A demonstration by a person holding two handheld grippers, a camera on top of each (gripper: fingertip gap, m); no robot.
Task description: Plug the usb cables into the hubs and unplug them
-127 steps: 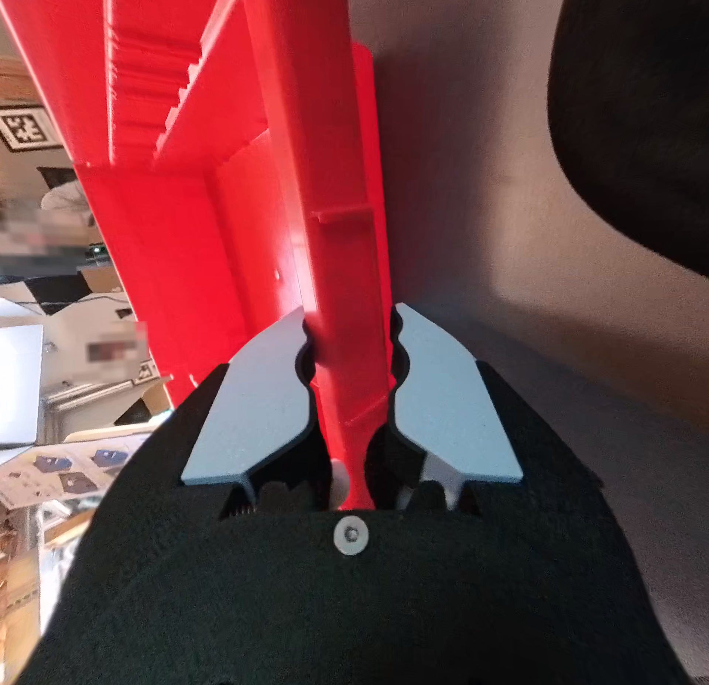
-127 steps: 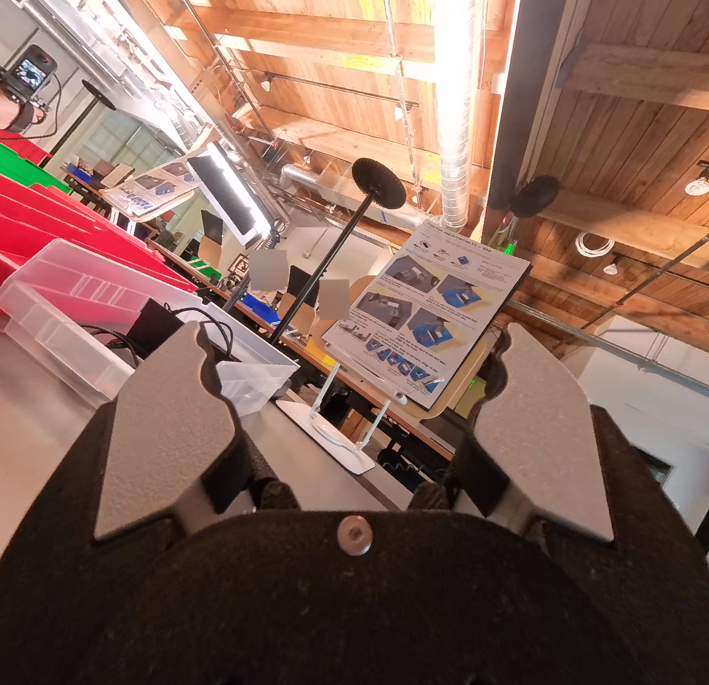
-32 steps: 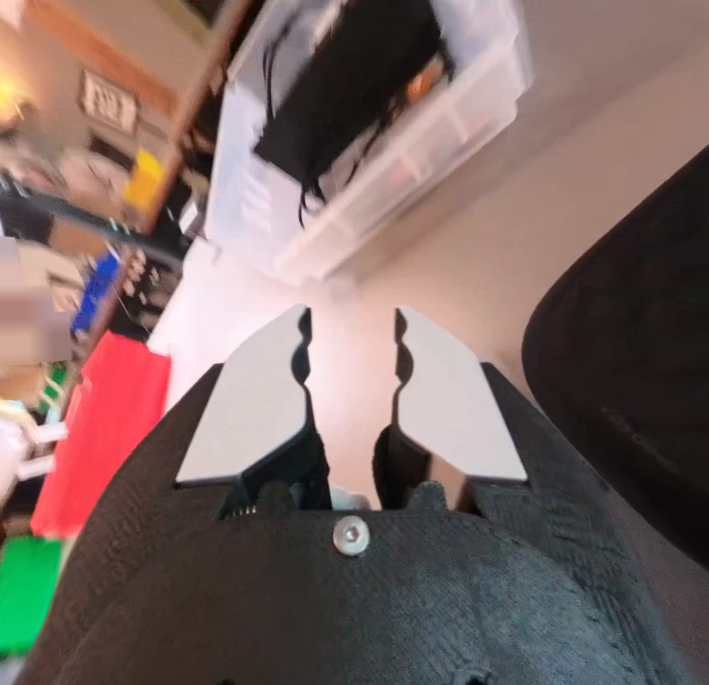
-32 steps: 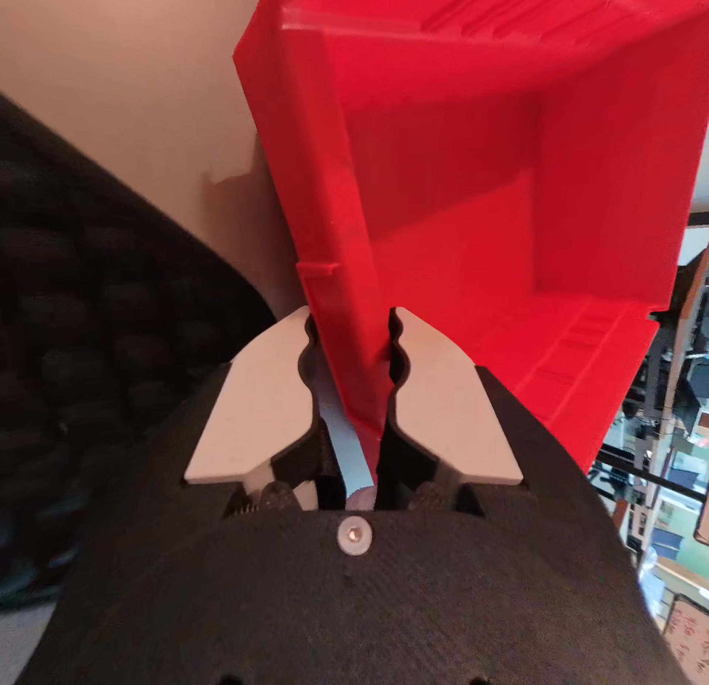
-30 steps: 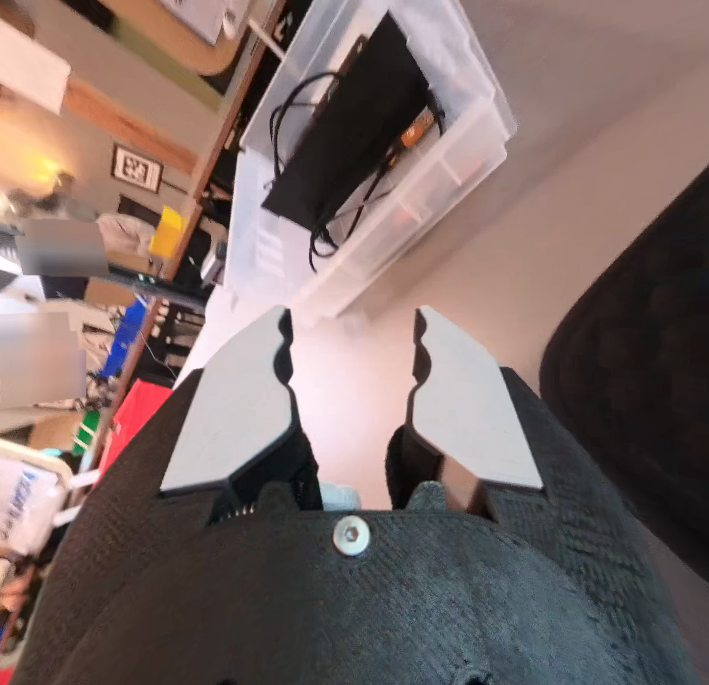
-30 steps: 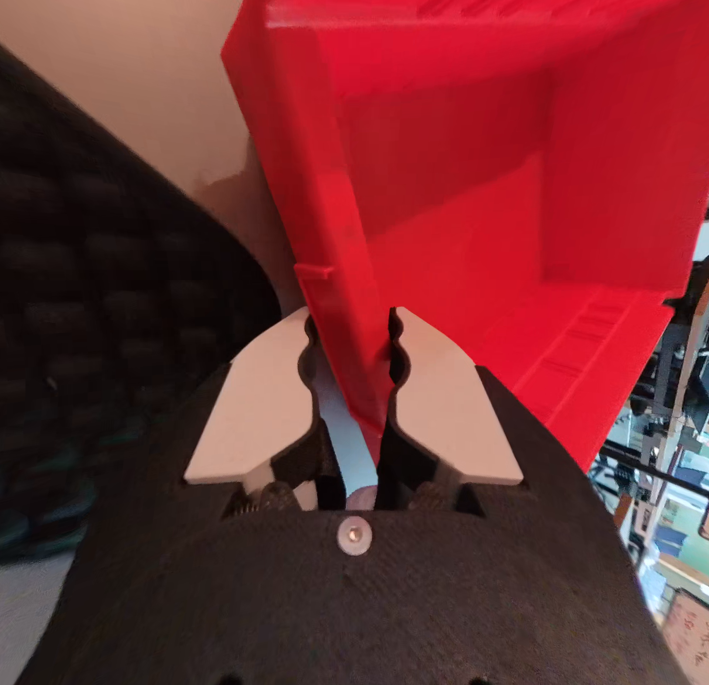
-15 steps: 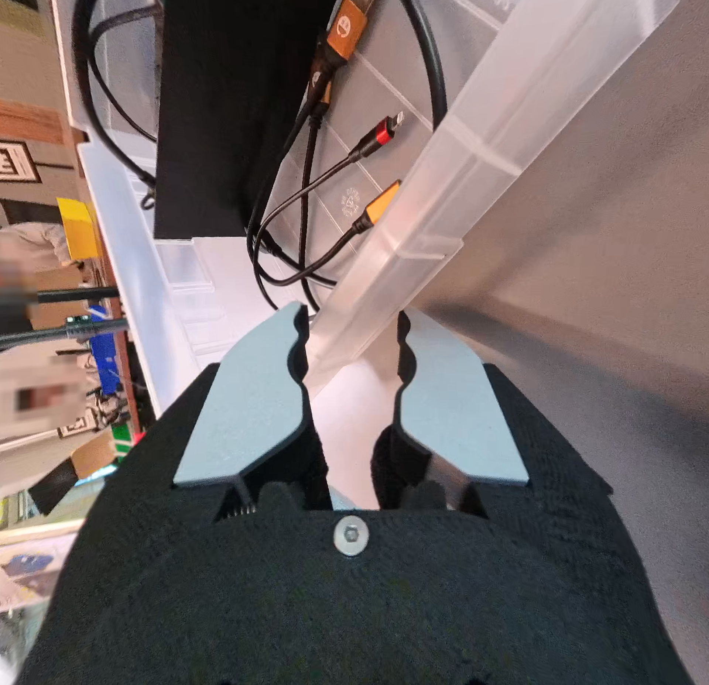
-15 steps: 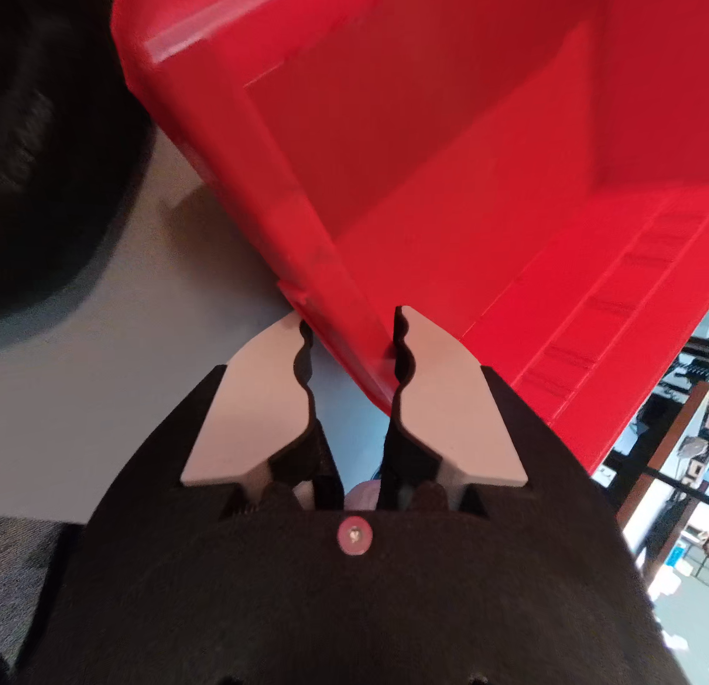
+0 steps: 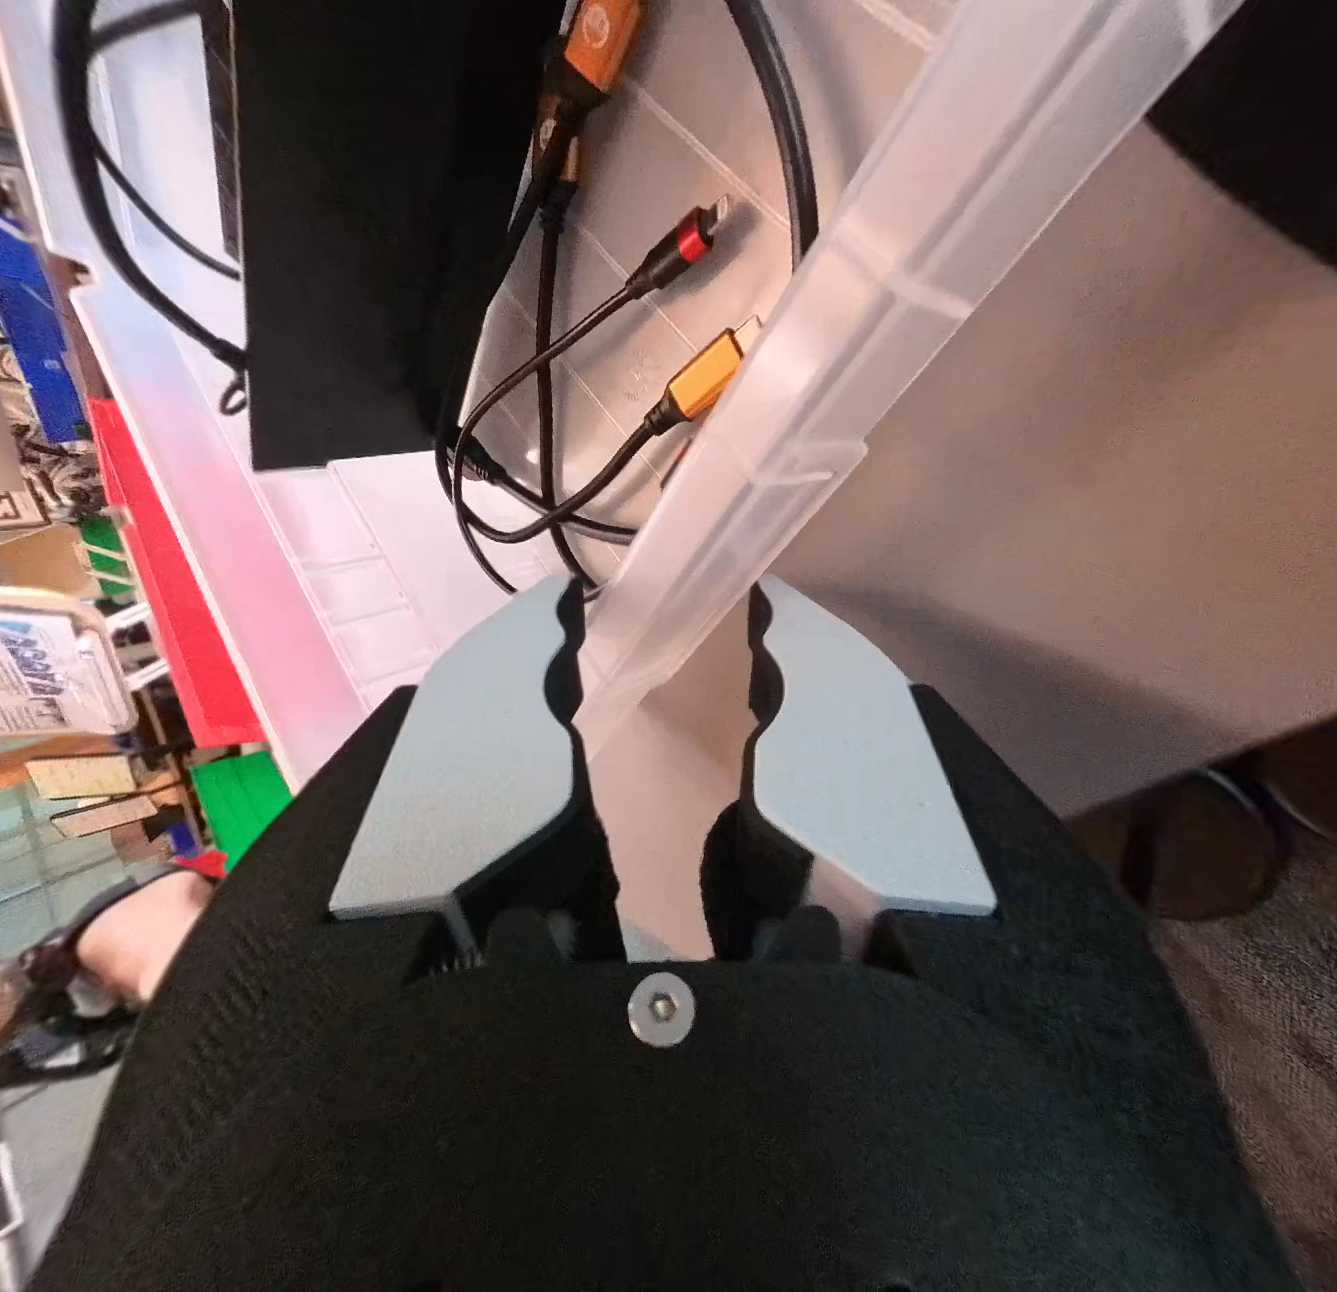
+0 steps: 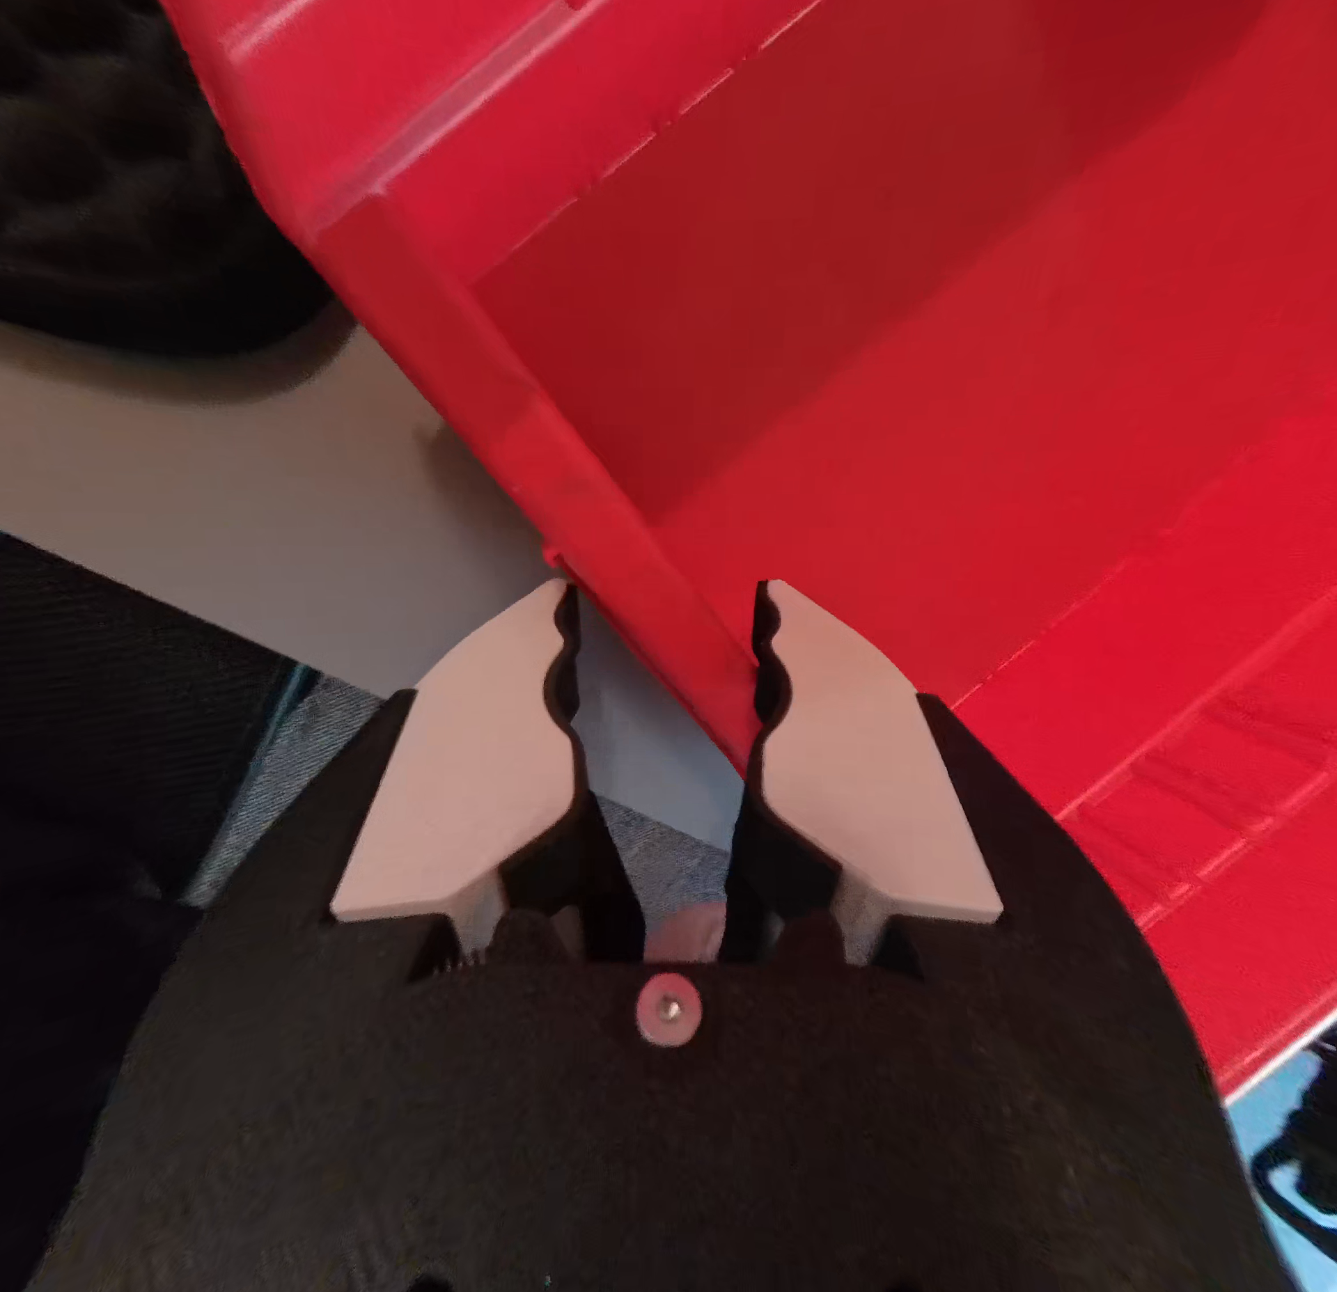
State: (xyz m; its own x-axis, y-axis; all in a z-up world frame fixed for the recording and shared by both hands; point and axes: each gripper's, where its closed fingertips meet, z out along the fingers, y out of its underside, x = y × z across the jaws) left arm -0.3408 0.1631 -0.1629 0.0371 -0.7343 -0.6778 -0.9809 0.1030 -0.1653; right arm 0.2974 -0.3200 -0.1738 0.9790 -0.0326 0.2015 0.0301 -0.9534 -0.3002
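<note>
In the left wrist view a clear plastic bin (image 9: 868, 302) holds a black hub (image 9: 376, 208) and black USB cables (image 9: 550, 360) with a large orange plug (image 9: 600, 20), a red-tipped plug (image 9: 687, 241) and a small orange plug (image 9: 705, 386), all lying loose. My left gripper (image 9: 662, 592) is shut on the bin's near rim, which runs between the fingers. In the right wrist view my right gripper (image 10: 662, 585) holds the side wall of an empty red bin (image 10: 940, 317). The wall lies slanted between the narrowly parted fingers and touches both.
The grey table (image 10: 217, 476) ends just below the red bin, with a person's jeans (image 10: 289, 751) beyond the edge. A black textured object (image 10: 108, 172) sits at the upper left. Red (image 9: 166, 570) and green bins (image 9: 231, 802) and a person's hand (image 9: 130, 924) lie left of the clear bin.
My left gripper let go of the red bin, swung to the clear bin and closed on its rim. My right gripper took the red bin's wall, turned against it, and its fingers parted slightly.
</note>
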